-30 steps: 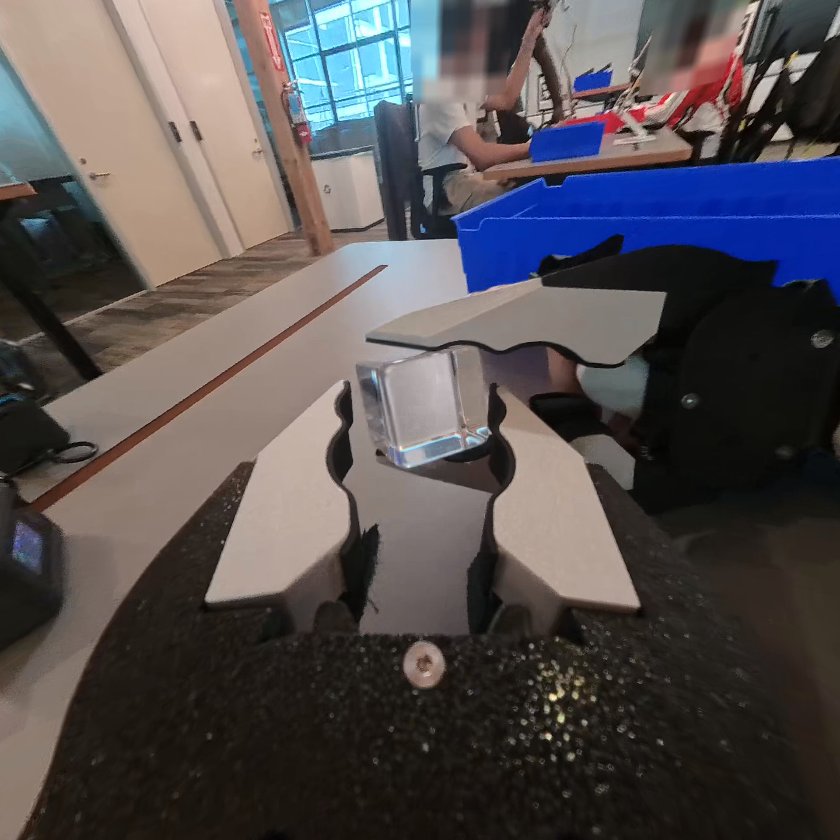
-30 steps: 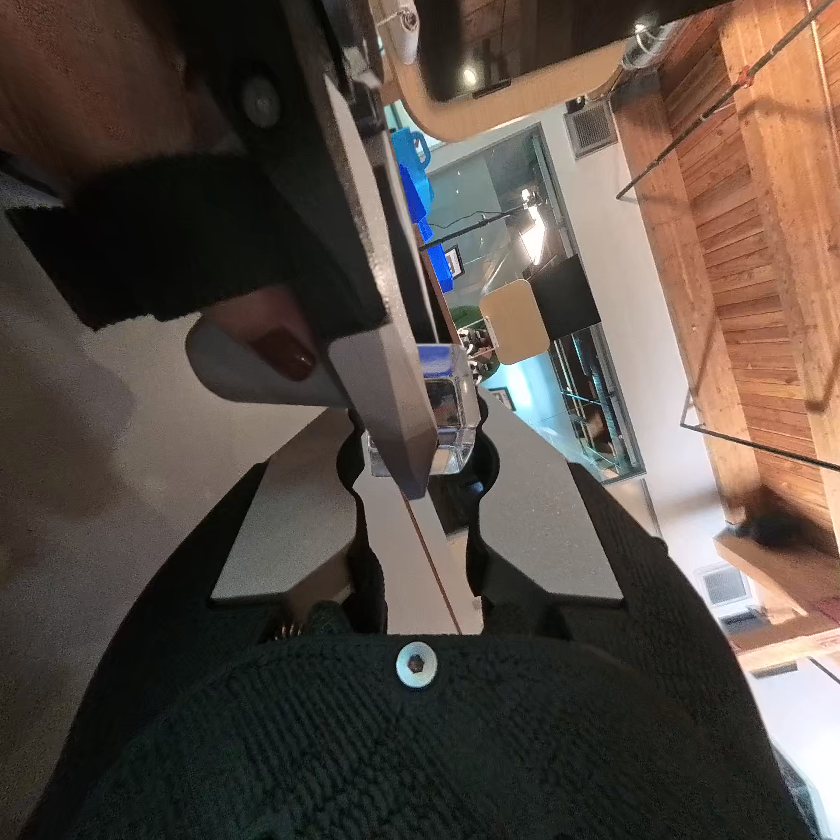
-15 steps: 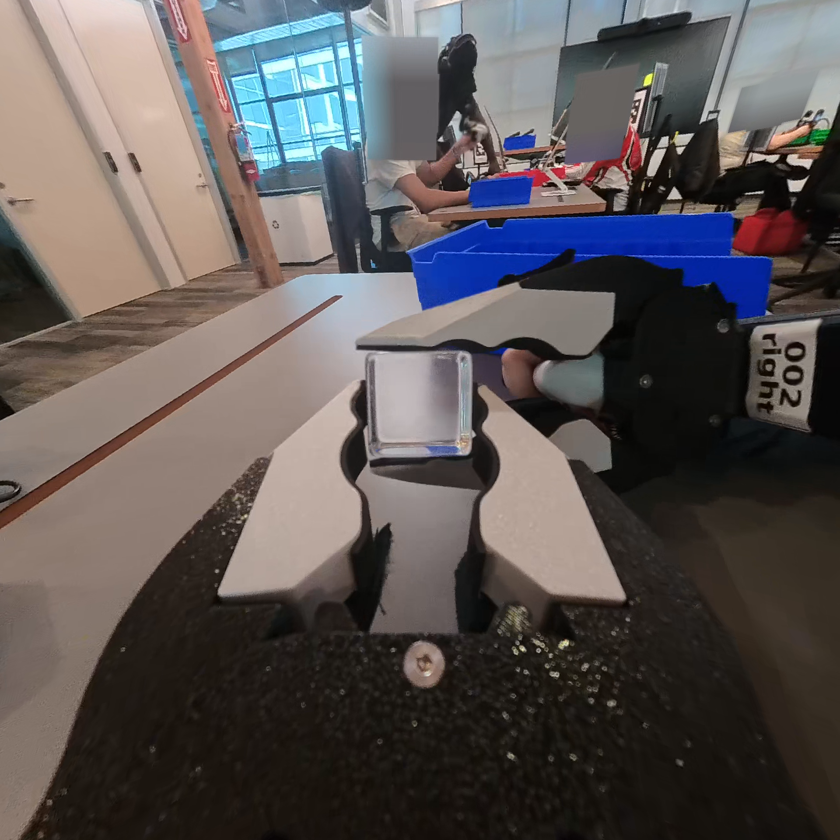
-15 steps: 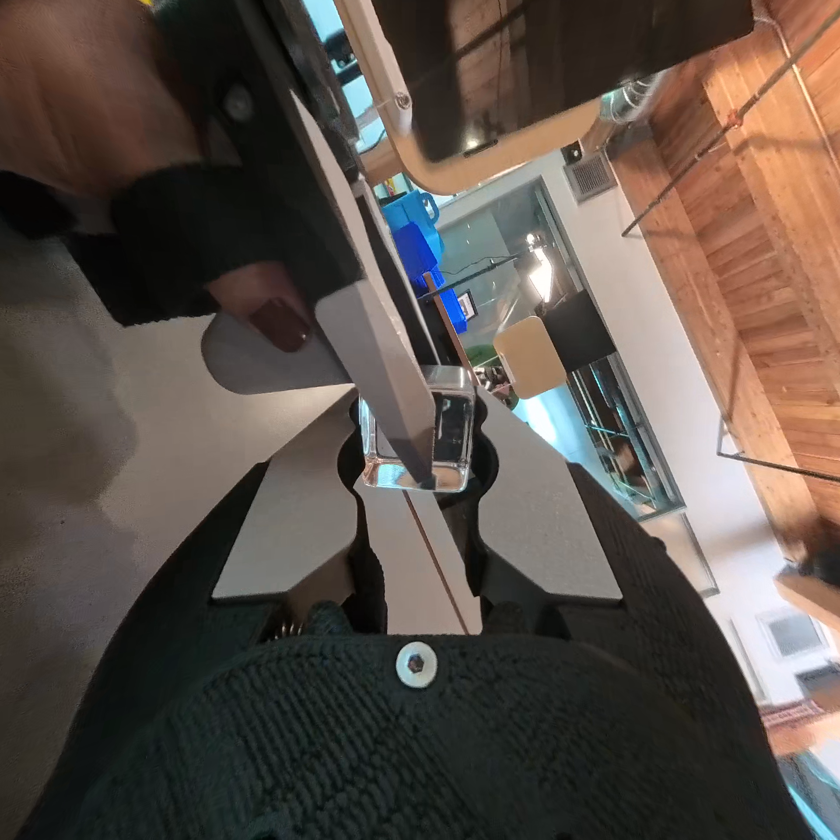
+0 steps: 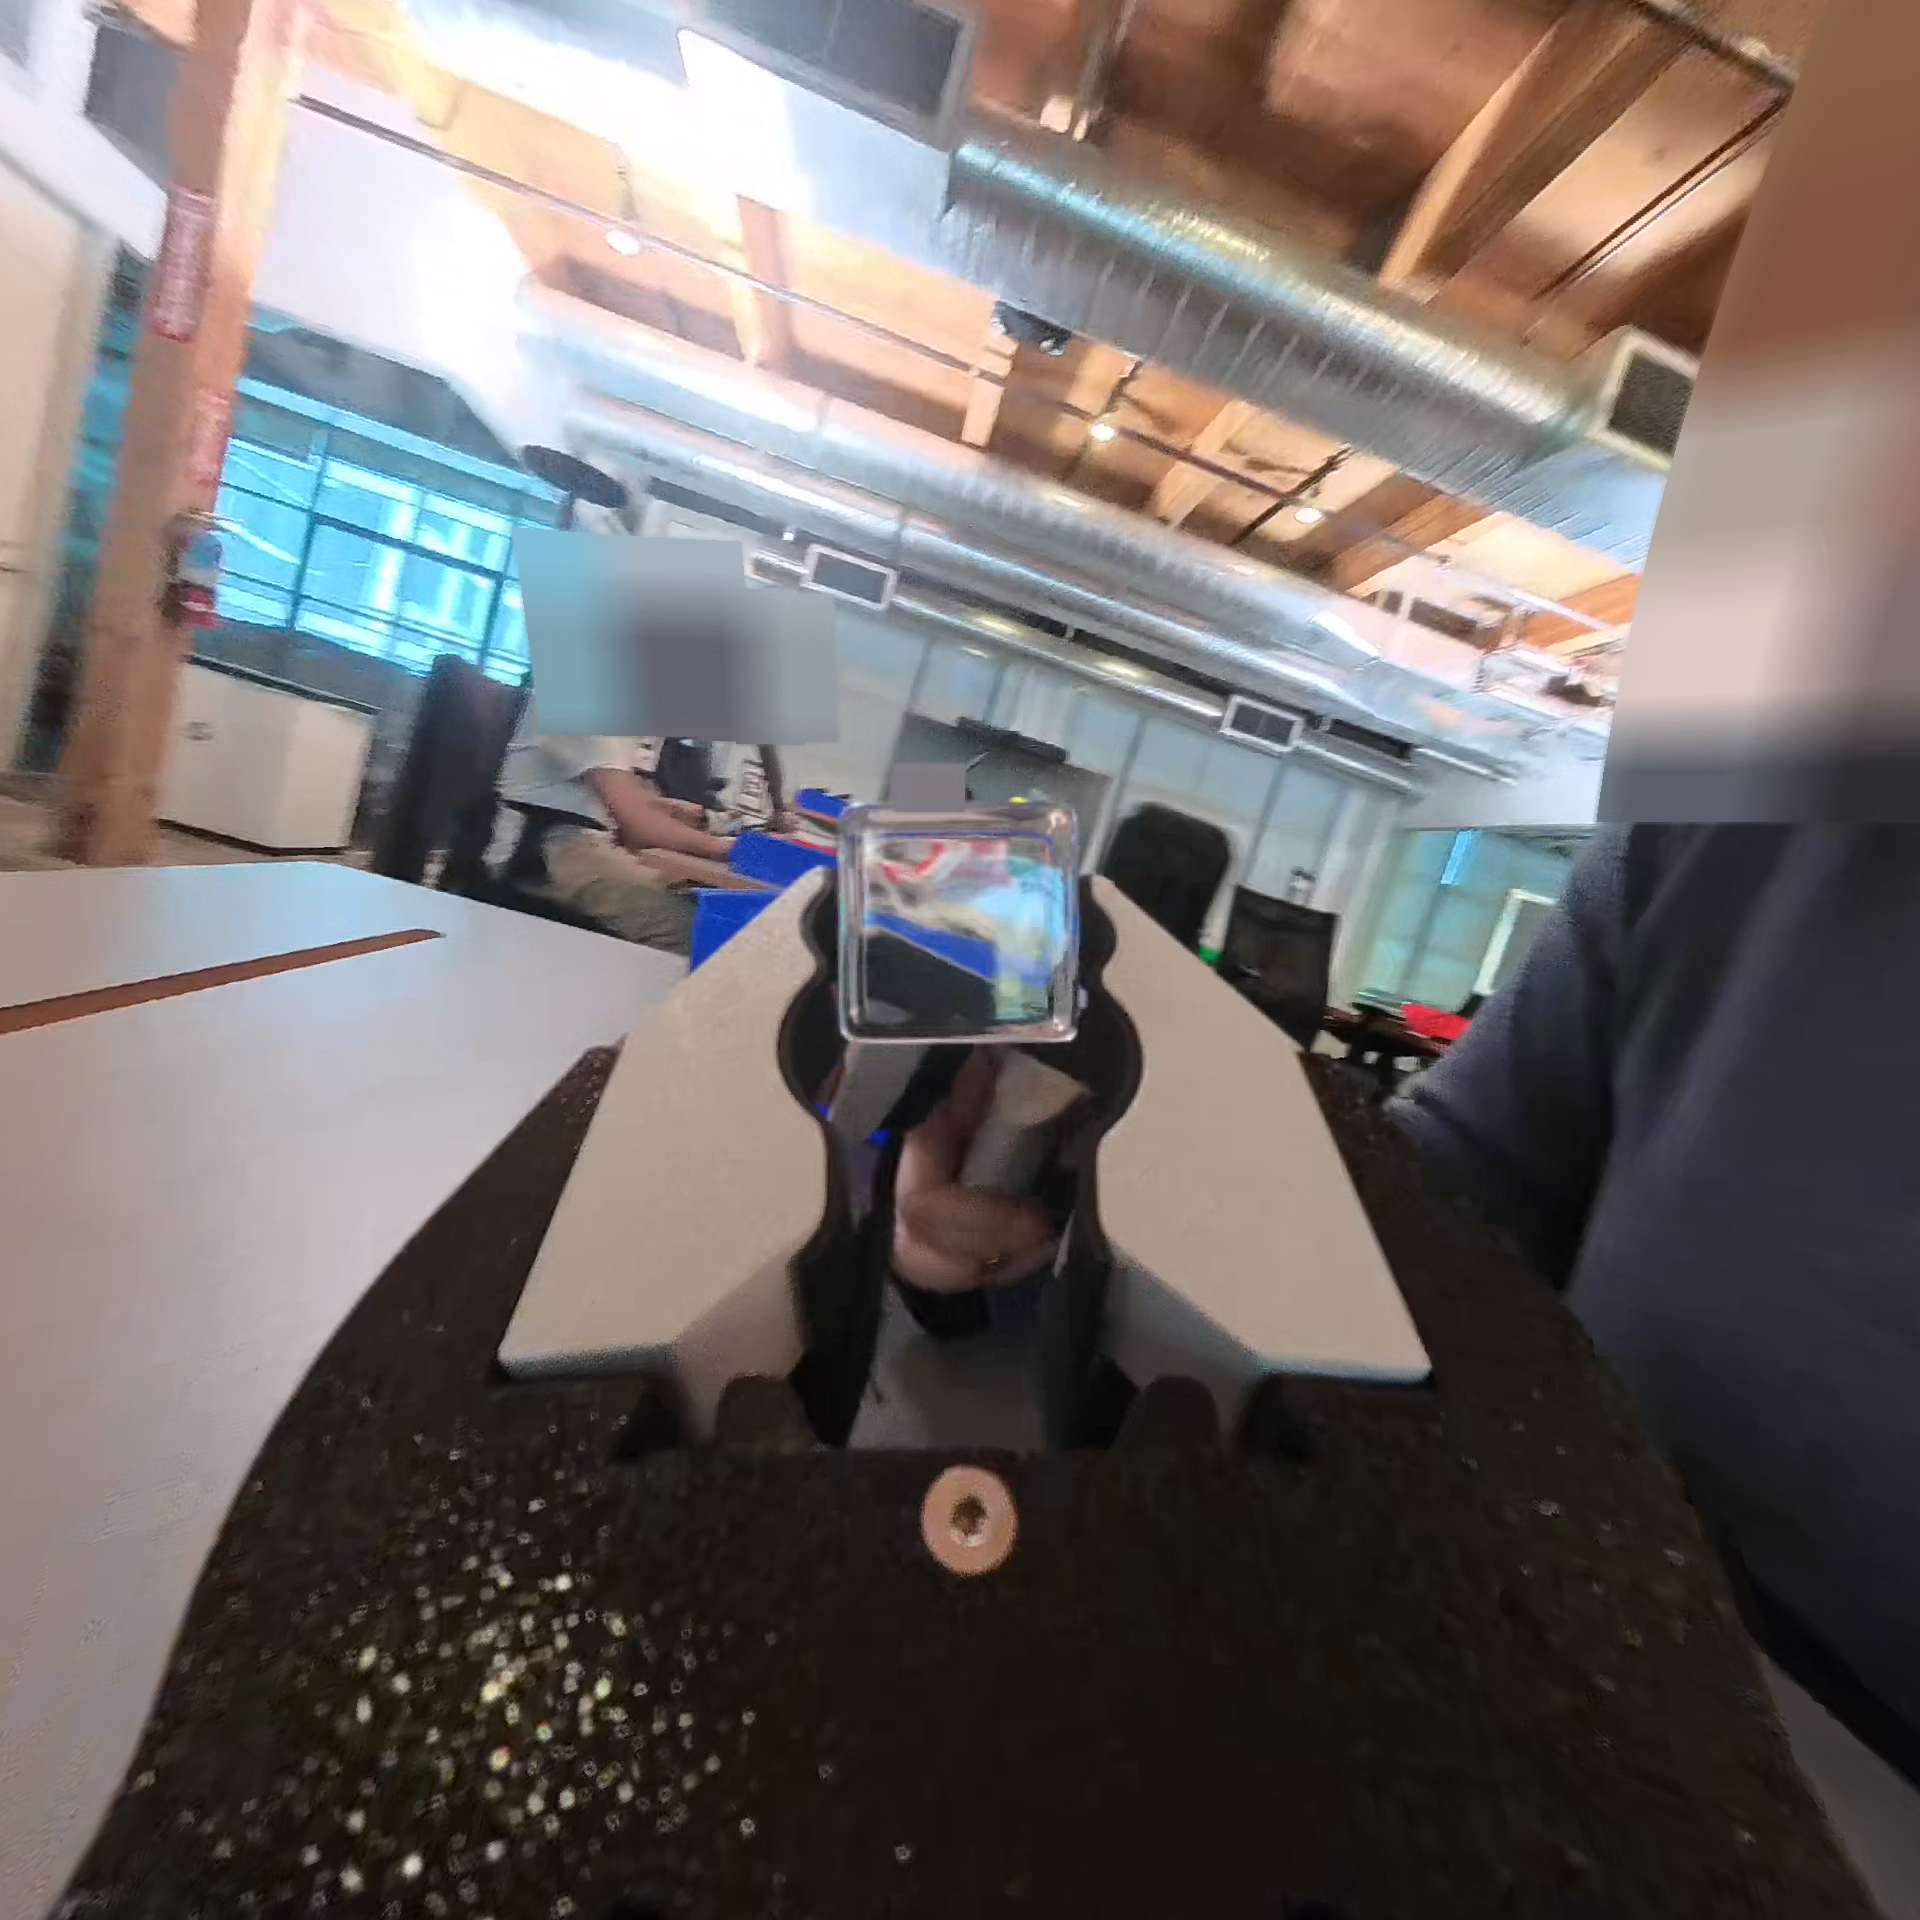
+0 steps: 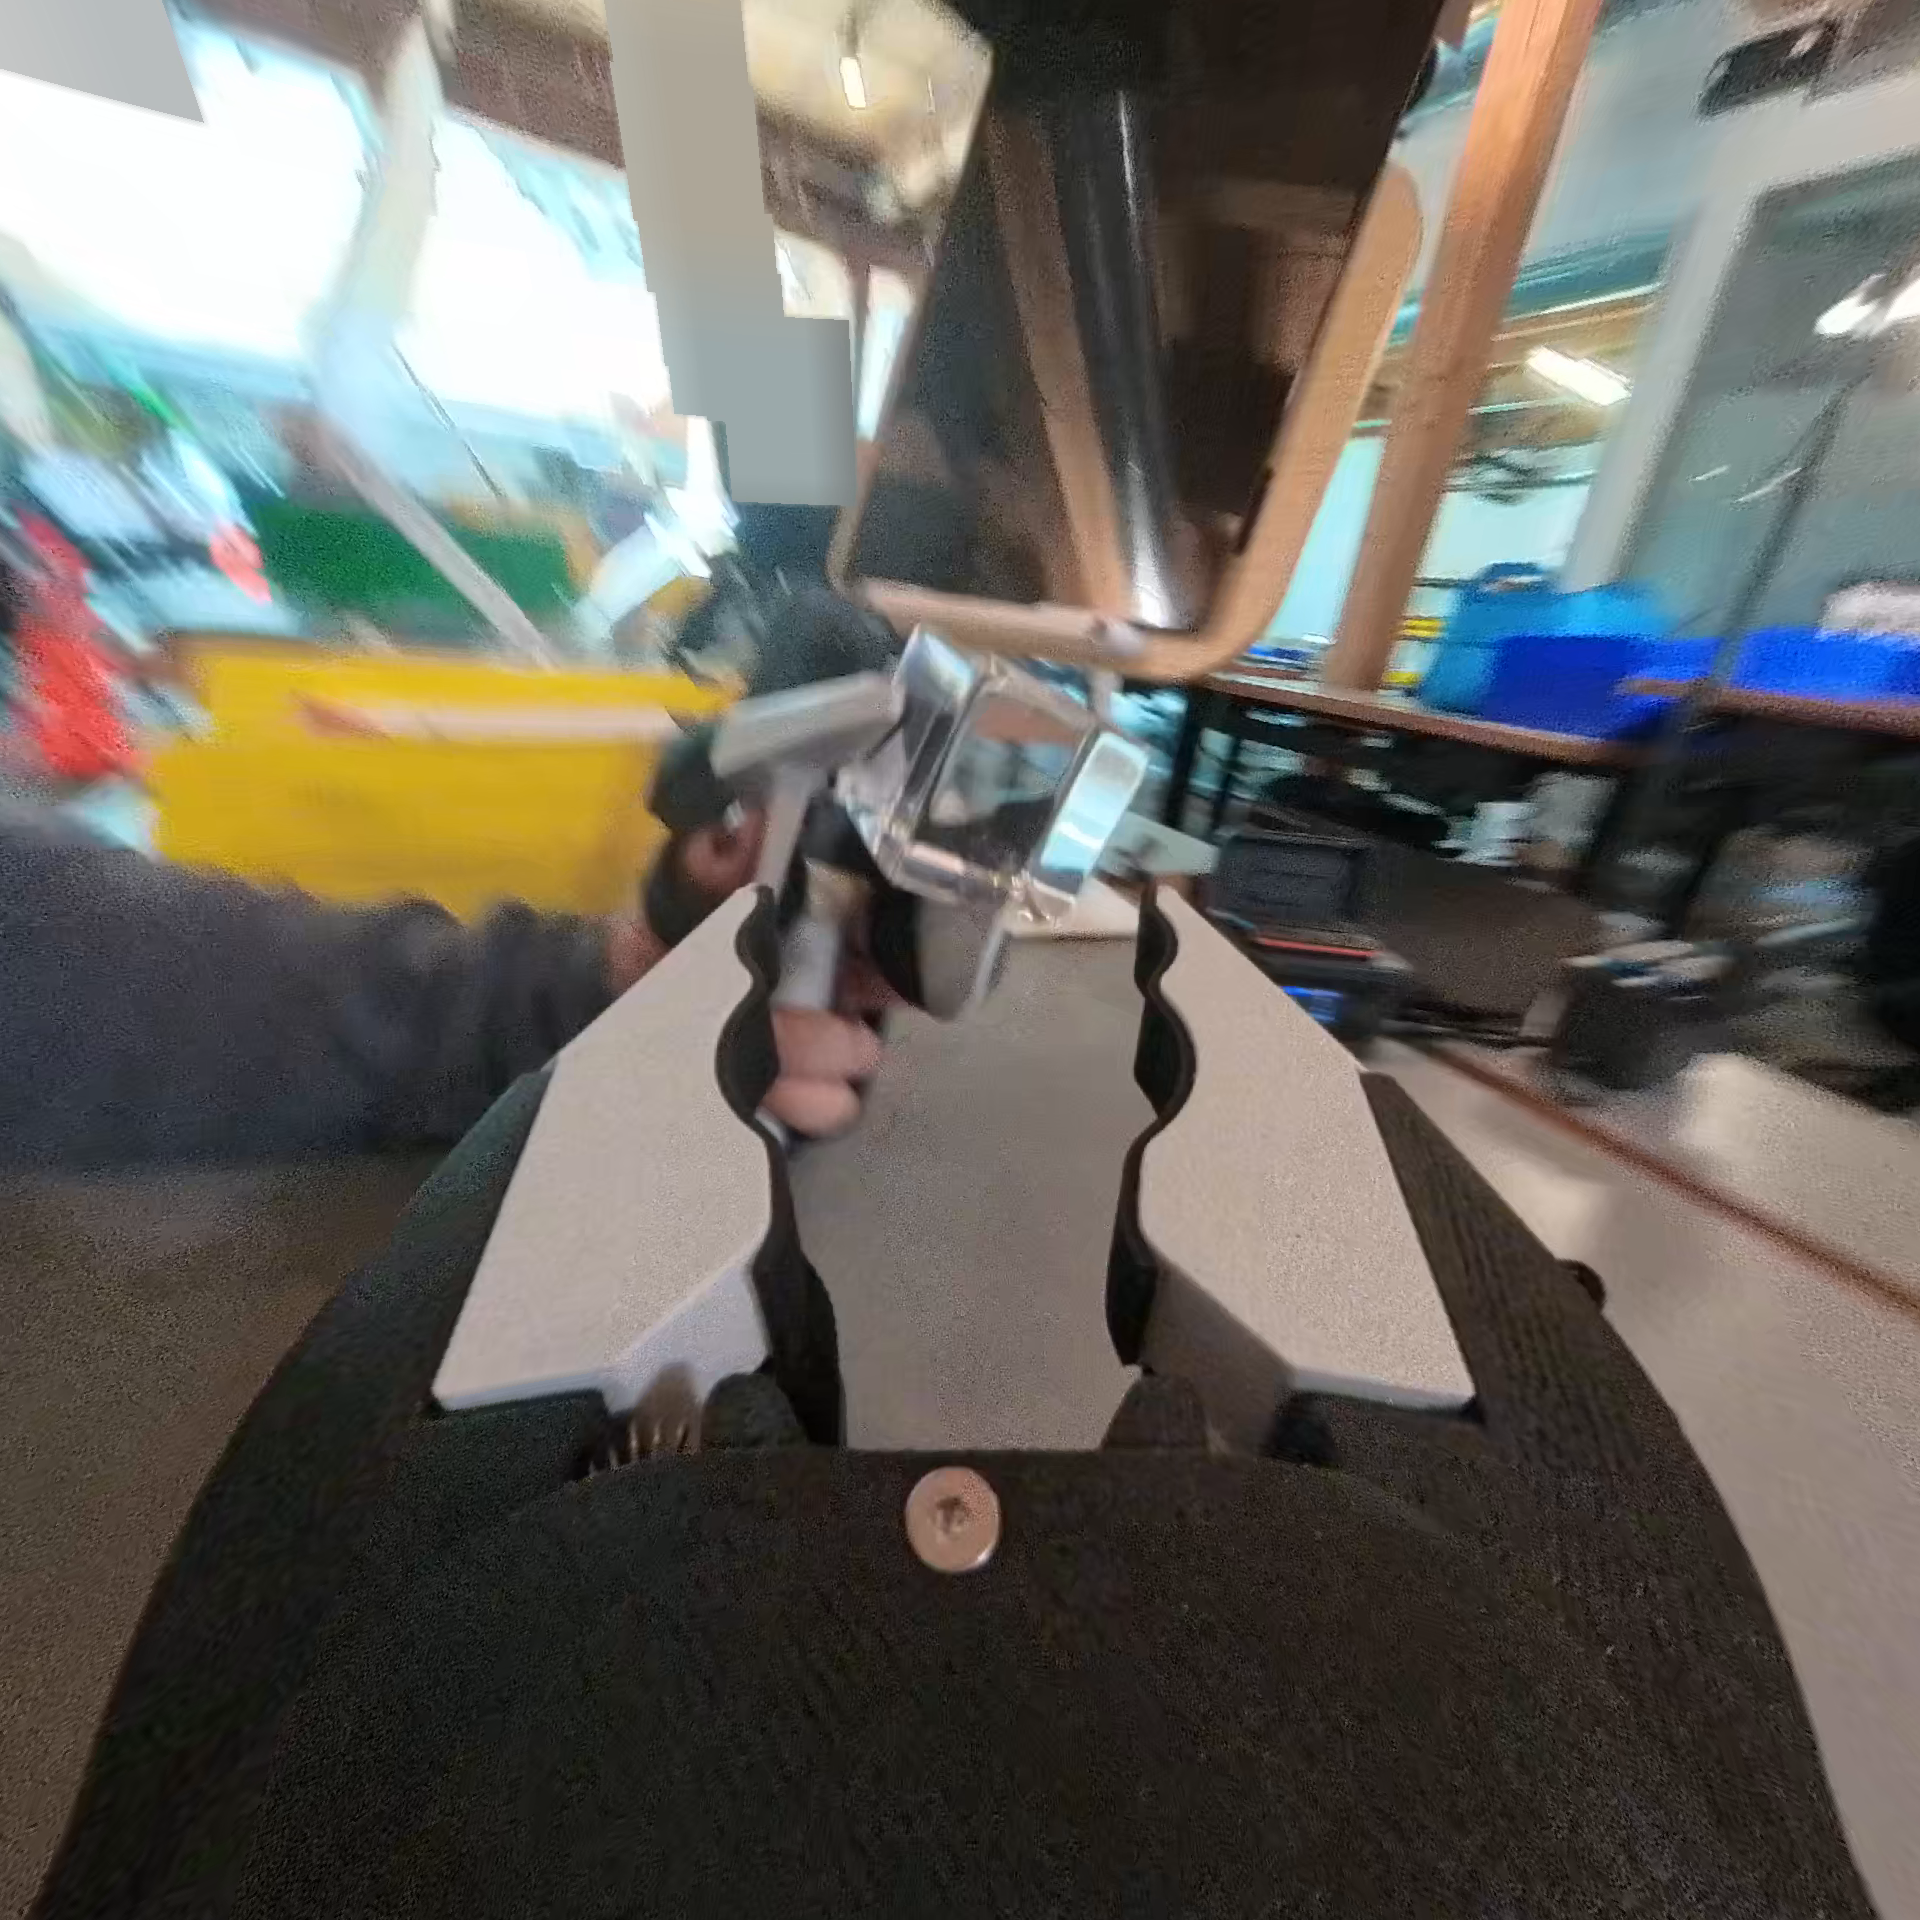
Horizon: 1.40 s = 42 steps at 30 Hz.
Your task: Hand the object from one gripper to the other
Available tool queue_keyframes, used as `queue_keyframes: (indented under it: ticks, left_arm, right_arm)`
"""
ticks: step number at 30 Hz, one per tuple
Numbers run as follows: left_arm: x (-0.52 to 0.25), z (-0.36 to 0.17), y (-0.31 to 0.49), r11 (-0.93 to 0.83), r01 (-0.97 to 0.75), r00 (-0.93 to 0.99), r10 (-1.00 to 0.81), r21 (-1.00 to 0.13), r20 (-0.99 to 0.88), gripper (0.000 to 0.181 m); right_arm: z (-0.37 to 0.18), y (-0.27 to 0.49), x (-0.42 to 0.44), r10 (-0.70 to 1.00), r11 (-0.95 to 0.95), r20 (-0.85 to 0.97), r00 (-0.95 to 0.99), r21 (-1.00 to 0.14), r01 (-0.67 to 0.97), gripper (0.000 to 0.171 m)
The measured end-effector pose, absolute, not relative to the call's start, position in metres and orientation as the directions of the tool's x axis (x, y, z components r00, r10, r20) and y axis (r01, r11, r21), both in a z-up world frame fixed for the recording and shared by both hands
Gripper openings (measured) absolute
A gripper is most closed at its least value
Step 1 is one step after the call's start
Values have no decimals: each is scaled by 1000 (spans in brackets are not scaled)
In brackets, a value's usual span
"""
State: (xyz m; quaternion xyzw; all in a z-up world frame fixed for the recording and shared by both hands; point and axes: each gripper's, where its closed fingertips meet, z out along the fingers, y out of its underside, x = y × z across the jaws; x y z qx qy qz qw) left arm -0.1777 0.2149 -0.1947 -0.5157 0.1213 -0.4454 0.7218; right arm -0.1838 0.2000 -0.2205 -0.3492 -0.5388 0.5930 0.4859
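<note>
A clear glass-like cube (image 5: pixel 956 920) sits between the tips of my left gripper (image 5: pixel 956 894), which is shut on its two sides and holds it in the air above the grey table (image 5: pixel 260 1091). In the right wrist view my right gripper (image 6: pixel 956 909) is open and empty, with its jaws wide apart. The cube (image 6: pixel 971 790) is just beyond its tips, clamped by the left gripper's fingers (image 6: pixel 805 727). In the left wrist view the right gripper's fingers (image 5: pixel 1023 1127) and a hand show below the cube, apart from it.
A dark blue sleeve (image 5: pixel 1714 1195) fills the right of the left wrist view. The table has a brown strip (image 5: pixel 208 982). A yellow bin (image 6: pixel 416 769) and blue bins (image 6: pixel 1579 665) stand behind. People sit at desks farther back.
My right gripper has opened, let go of the cube and drawn back from it. My left gripper has kept the cube and tilted upward. Both views have swung.
</note>
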Motion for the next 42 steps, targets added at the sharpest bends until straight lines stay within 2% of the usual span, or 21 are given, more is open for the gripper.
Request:
queue_keyframes:
  ticks: [1, 3, 7, 11, 21, 23, 28, 30, 33, 38, 40, 42]
  left_arm:
    - [-175, -195, 214, 61, 519, 558, -780, -853, 284, 41]
    - [-171, -197, 213, 49, 504, 547, -791, -862, 274, 42]
    - [-163, -200, 213, 24, 480, 530, -804, -877, 269, 42]
    - [-163, -201, 214, 16, 486, 525, -805, -874, 277, 42]
    - [-171, -202, 220, 14, 516, 546, -776, -857, 316, 43]
    - [-177, -201, 222, 20, 538, 558, -758, -842, 339, 46]
    - [-187, -200, 225, 20, 584, 559, -735, -811, 384, 57]
    - [-187, -204, 230, 8, 563, 589, -706, -826, 394, 69]
    - [-180, -216, 239, -16, 472, 663, -653, -882, 367, 81]
    - [-179, -228, 245, 2, 305, 790, -558, -952, 252, 62]
    - [-180, -228, 244, 6, 301, 791, -560, -954, 246, 53]
    - [-179, -227, 243, -3, 318, 772, -579, -948, 262, 44]
  right_arm:
    - [-213, 198, -179, 932, -82, 0, -362, -974, -212, 66]
    - [-202, 202, -175, 873, -293, -177, -455, -935, -200, 65]
    - [-202, 205, -172, 807, -409, -280, -520, -901, -149, 56]
    - [-203, 203, -173, 801, -410, -286, -527, -902, -133, 47]
    - [-203, 211, -173, 856, -341, -238, -459, -927, -156, 37]
    - [-207, 214, -176, 899, -263, -178, -401, -951, -166, 38]
    - [-219, 221, -183, 976, 71, 102, -192, -984, -164, 37]
    - [-222, 223, -185, 963, 233, 249, -102, -961, -148, 37]
    - [-227, 226, -187, 873, 487, 486, 34, -869, -92, 37]
    - [-236, 220, -191, 638, 765, 761, 120, -644, 10, 38]
    - [-236, 220, -192, 613, 784, 779, 134, -620, 17, 37]
    - [-235, 218, -191, 641, 765, 756, 133, -644, -22, 38]
